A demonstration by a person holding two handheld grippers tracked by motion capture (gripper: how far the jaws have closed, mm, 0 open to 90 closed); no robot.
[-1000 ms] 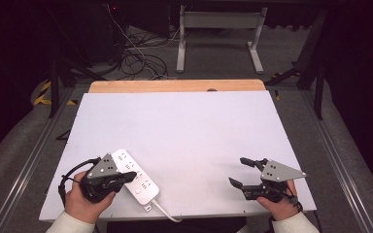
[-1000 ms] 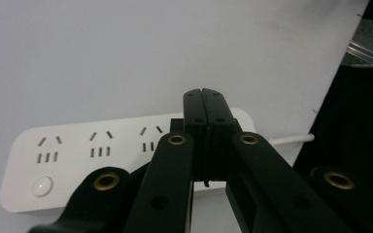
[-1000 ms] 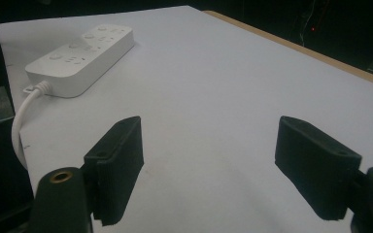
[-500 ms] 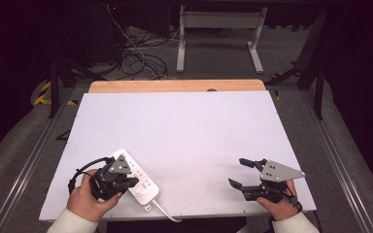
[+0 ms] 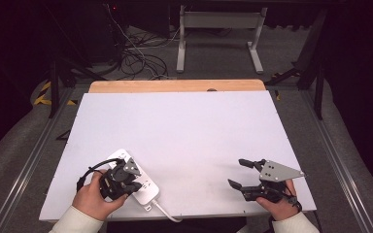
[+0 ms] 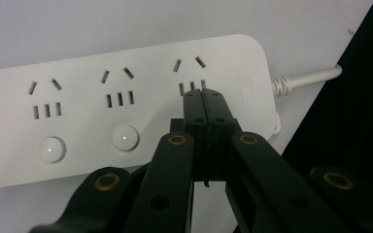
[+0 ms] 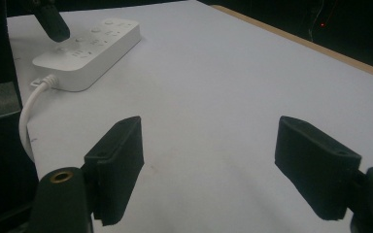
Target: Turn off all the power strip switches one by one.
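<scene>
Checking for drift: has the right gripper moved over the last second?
No. The right gripper sits at the same spot near the table's front right corner, jaws open.

surface: white table [image 5: 184, 126] | on it: white power strip [image 5: 143, 184]

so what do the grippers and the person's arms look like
Both grippers are black with two flat jaws and brass-coloured rivets. The right gripper carries a grey three-cornered plate; the left gripper trails a black cable. The person wears white sleeves.
</scene>
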